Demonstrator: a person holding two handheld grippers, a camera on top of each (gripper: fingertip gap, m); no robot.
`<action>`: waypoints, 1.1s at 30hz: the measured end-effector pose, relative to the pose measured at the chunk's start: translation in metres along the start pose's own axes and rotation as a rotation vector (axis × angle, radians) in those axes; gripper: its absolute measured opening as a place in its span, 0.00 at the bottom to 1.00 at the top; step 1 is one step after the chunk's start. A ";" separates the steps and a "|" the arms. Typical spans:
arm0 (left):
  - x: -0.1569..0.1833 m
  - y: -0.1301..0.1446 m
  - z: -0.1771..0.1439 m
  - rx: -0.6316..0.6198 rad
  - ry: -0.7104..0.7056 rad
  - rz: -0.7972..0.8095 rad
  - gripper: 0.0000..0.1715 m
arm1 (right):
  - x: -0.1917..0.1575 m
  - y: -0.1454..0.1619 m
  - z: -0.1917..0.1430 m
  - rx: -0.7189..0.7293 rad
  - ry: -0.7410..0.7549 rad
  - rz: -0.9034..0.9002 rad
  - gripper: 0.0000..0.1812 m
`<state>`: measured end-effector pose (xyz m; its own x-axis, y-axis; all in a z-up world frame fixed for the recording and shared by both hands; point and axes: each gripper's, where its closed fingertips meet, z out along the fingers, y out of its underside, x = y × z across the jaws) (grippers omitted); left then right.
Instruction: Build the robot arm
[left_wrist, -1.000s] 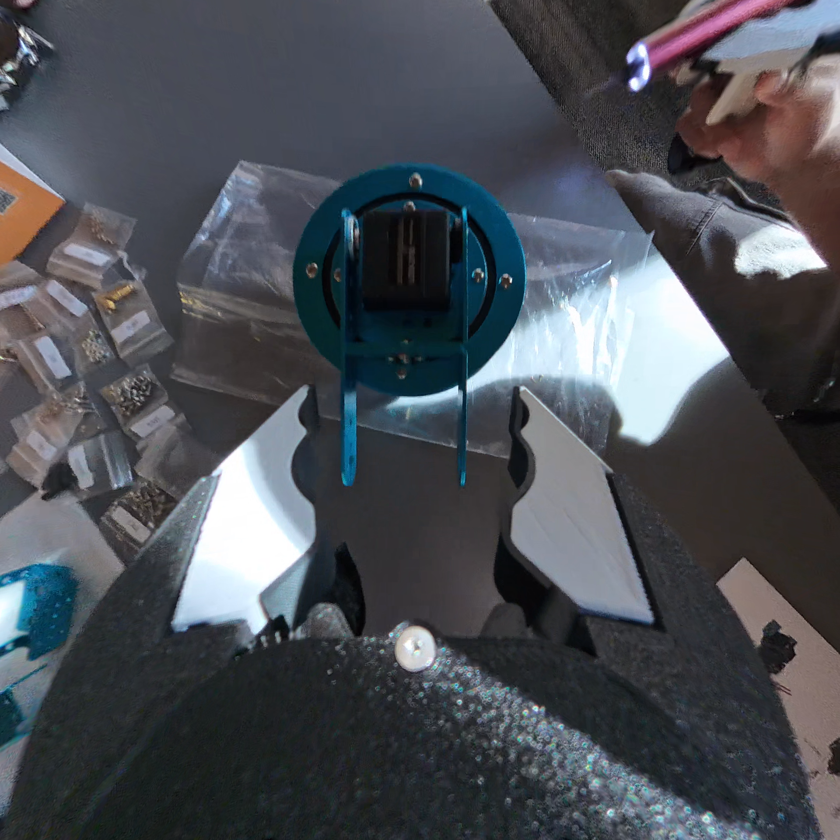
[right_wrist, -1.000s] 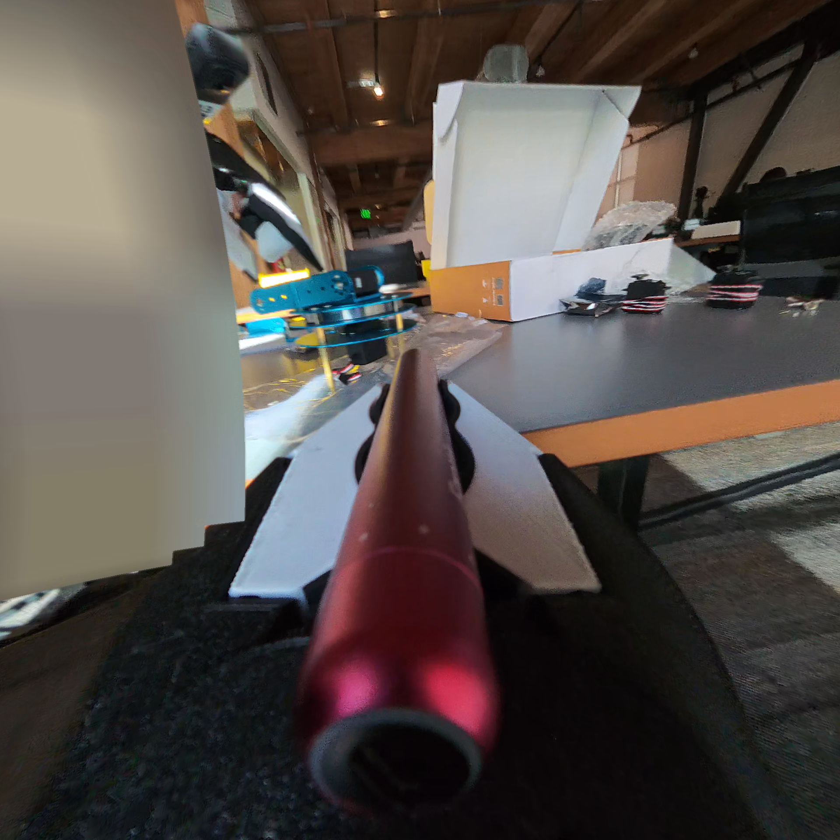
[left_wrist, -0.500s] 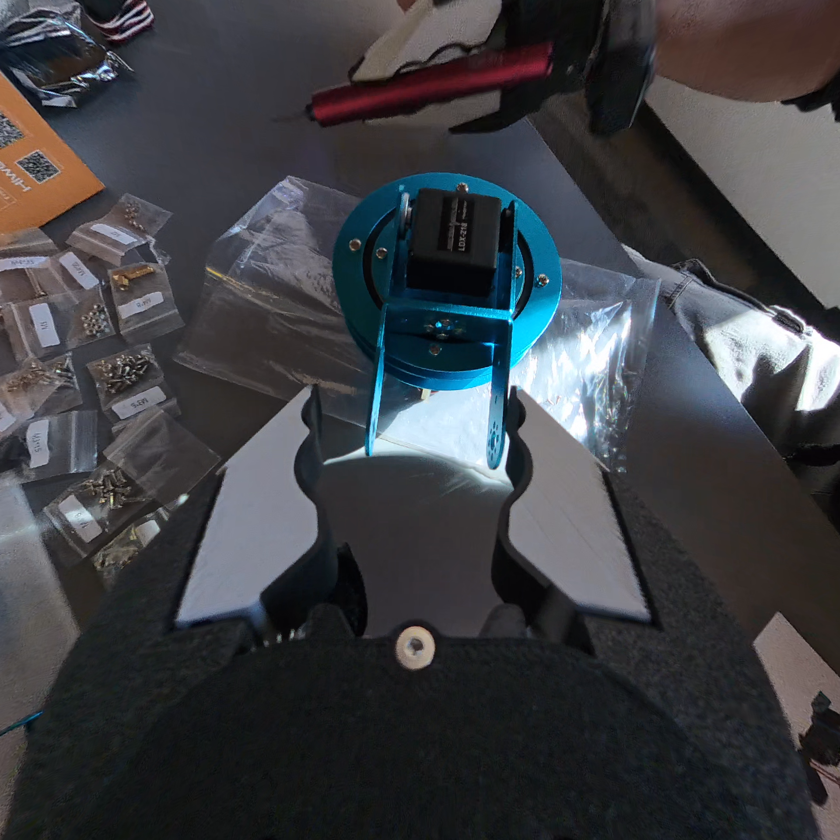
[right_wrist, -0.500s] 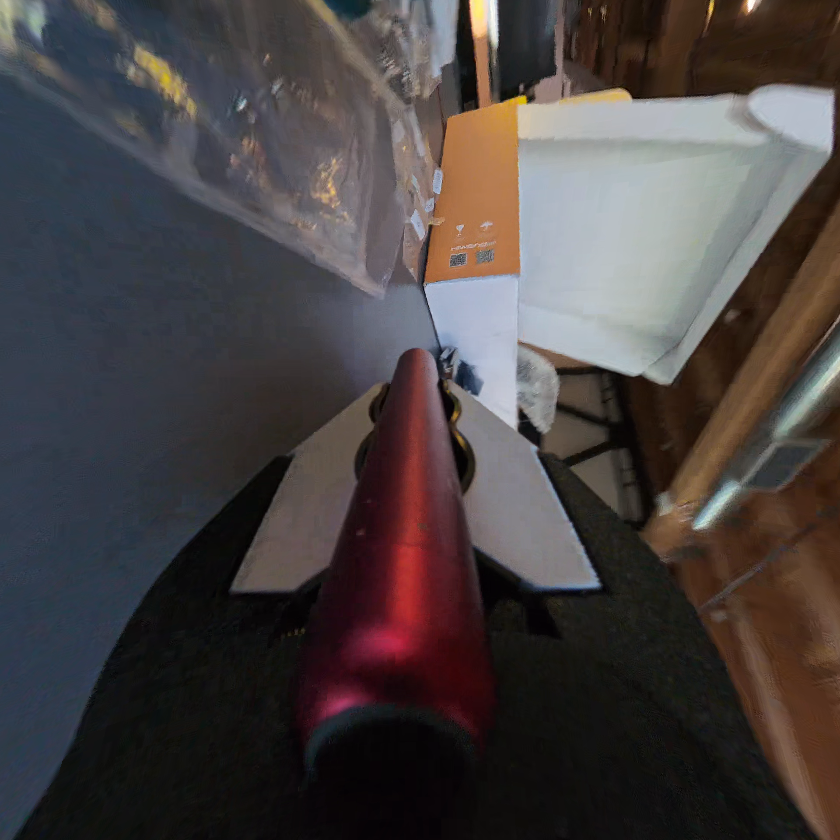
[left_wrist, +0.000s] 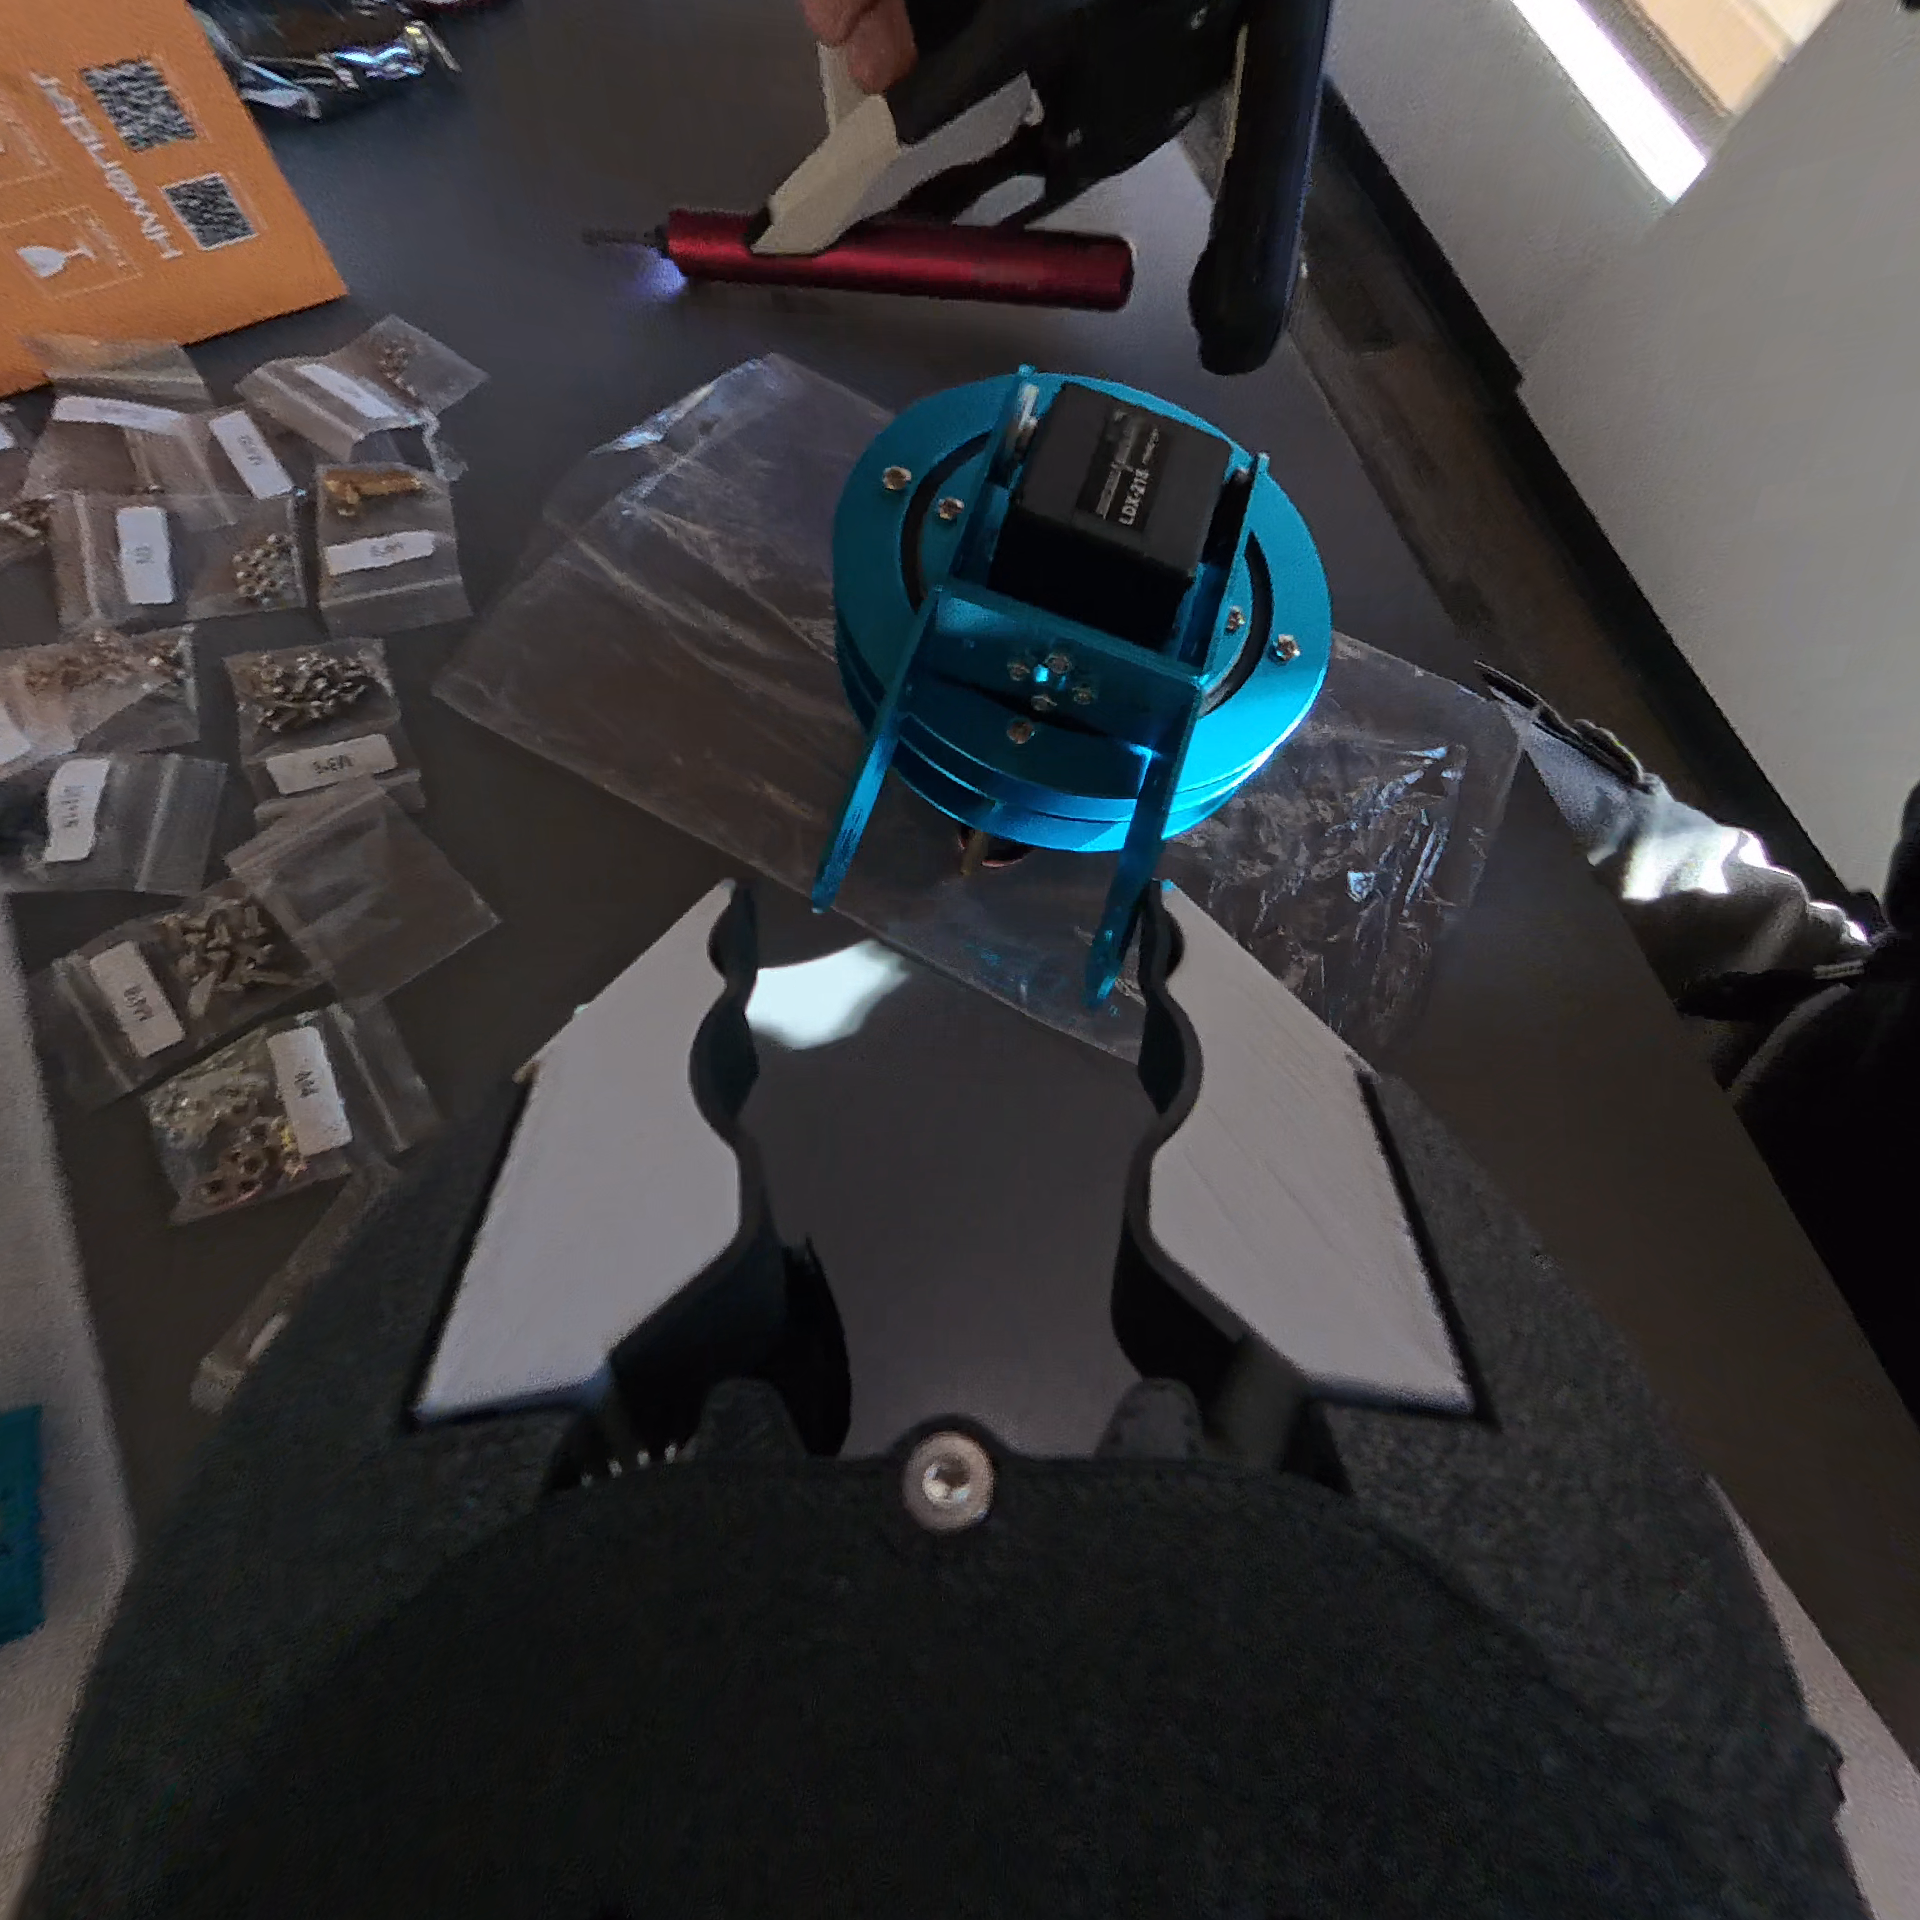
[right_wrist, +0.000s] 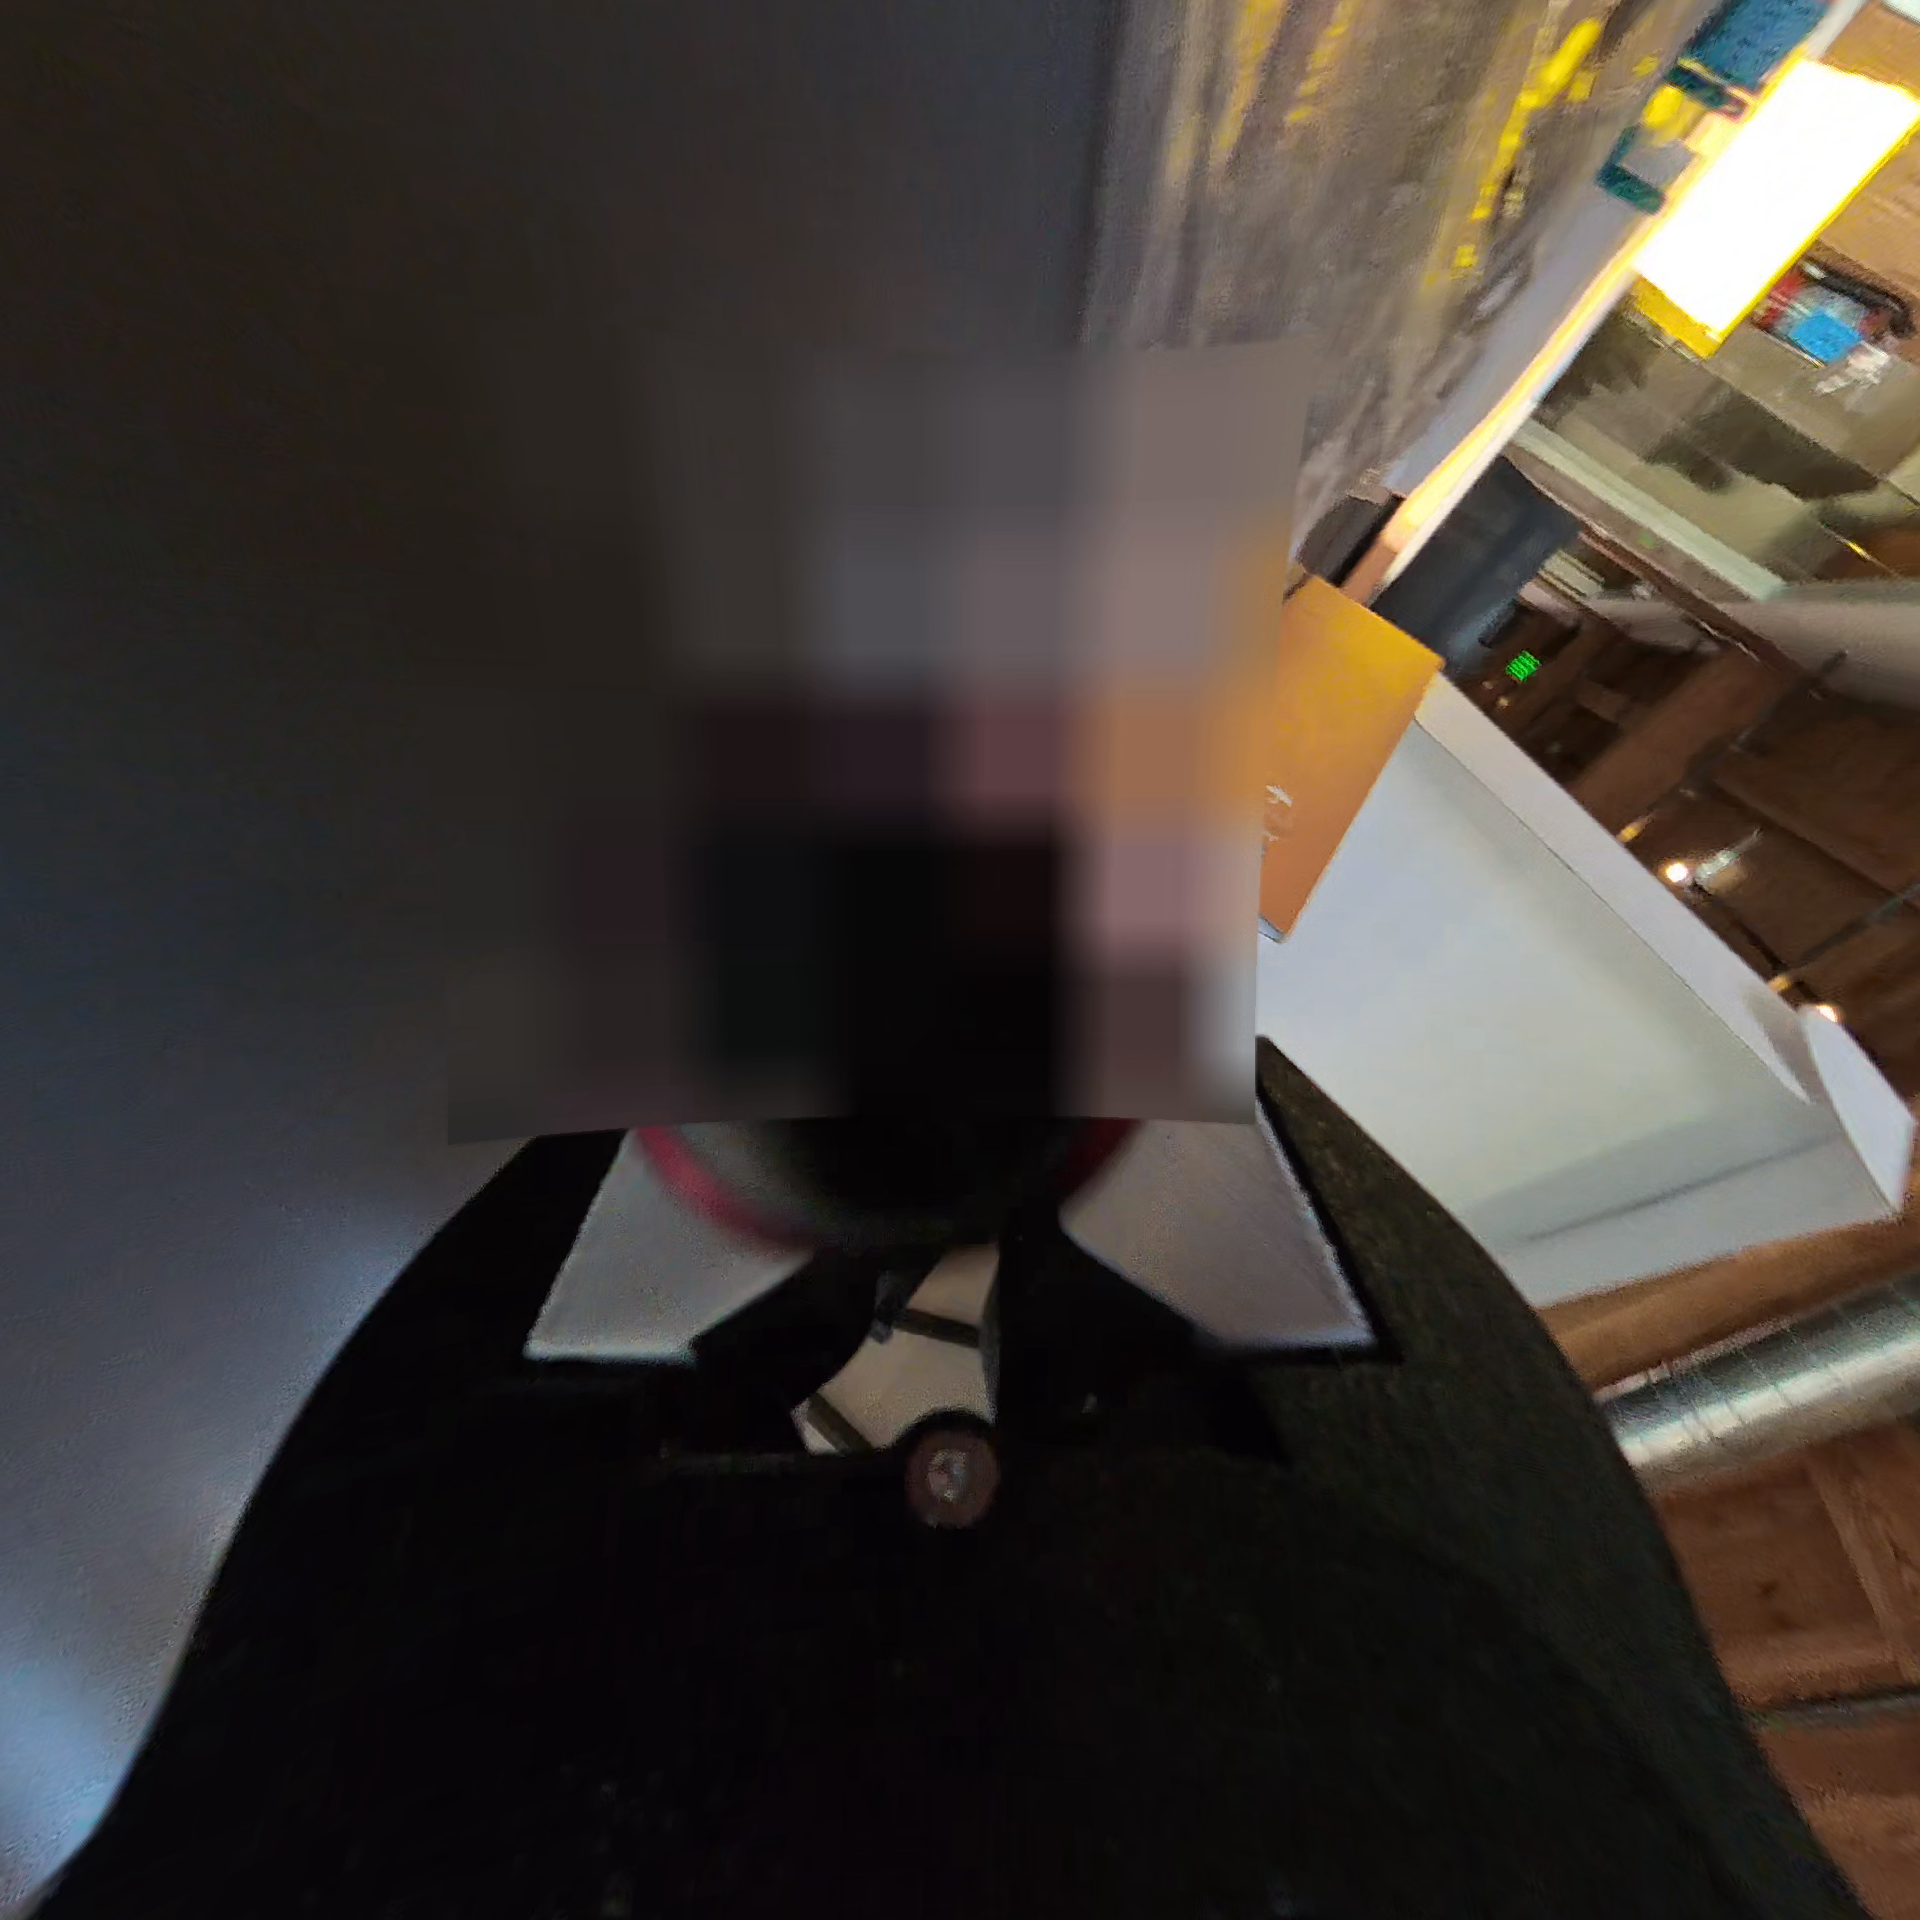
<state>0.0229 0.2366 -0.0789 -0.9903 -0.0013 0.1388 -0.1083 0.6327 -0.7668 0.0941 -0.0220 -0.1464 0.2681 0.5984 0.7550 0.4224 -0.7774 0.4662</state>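
In the left wrist view my left gripper (left_wrist: 940, 935) is open and empty above the dark table (left_wrist: 935, 1195). Just ahead stands a blue round base (left_wrist: 1278, 623) with a black servo (left_wrist: 1101, 520) in a blue U-bracket (left_wrist: 997, 665). One bracket leg reaches close to my right fingertip (left_wrist: 1164, 966). The base sits on a clear plastic bag (left_wrist: 665, 644). Beyond it, a red screwdriver (left_wrist: 935, 260) lies low along the table, with my right gripper (left_wrist: 800, 208) over its front half. In the right wrist view a mosaic patch hides the fingertips. Only the white pads (right_wrist: 623, 1288) and a red edge of the screwdriver (right_wrist: 717, 1205) show.
Several small bags of screws (left_wrist: 270, 727) lie at the left, with an orange card (left_wrist: 114, 177) and a foil bag (left_wrist: 332, 52) behind them. The table edge and a person's sleeve (left_wrist: 1714, 894) are at the right. An orange and white box (right_wrist: 1351, 769) shows in the right wrist view. My hands' fingertips stand some 30 cm from each other.
My right gripper has swung in and brought the red screwdriver down to the table beyond the blue base. The base now sits nearer and further right between my left fingers.
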 end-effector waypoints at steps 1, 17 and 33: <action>-0.001 0.000 -0.002 0.008 -0.034 -0.016 0.43 | -0.003 0.001 0.002 0.012 -0.016 -0.020 0.11; 0.065 0.038 0.004 0.169 -0.328 -0.327 0.36 | 0.020 -0.019 -0.051 0.296 -0.332 0.733 0.42; 0.065 0.039 0.010 0.288 -0.429 -0.335 0.29 | 0.145 -0.134 -0.098 1.031 -0.430 1.519 0.37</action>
<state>-0.0468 0.2538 -0.1057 -0.8383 -0.5136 0.1829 -0.3796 0.3091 -0.8720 -0.0082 0.1500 -0.0542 0.9638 -0.2655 -0.0232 -0.1093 -0.3146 -0.9429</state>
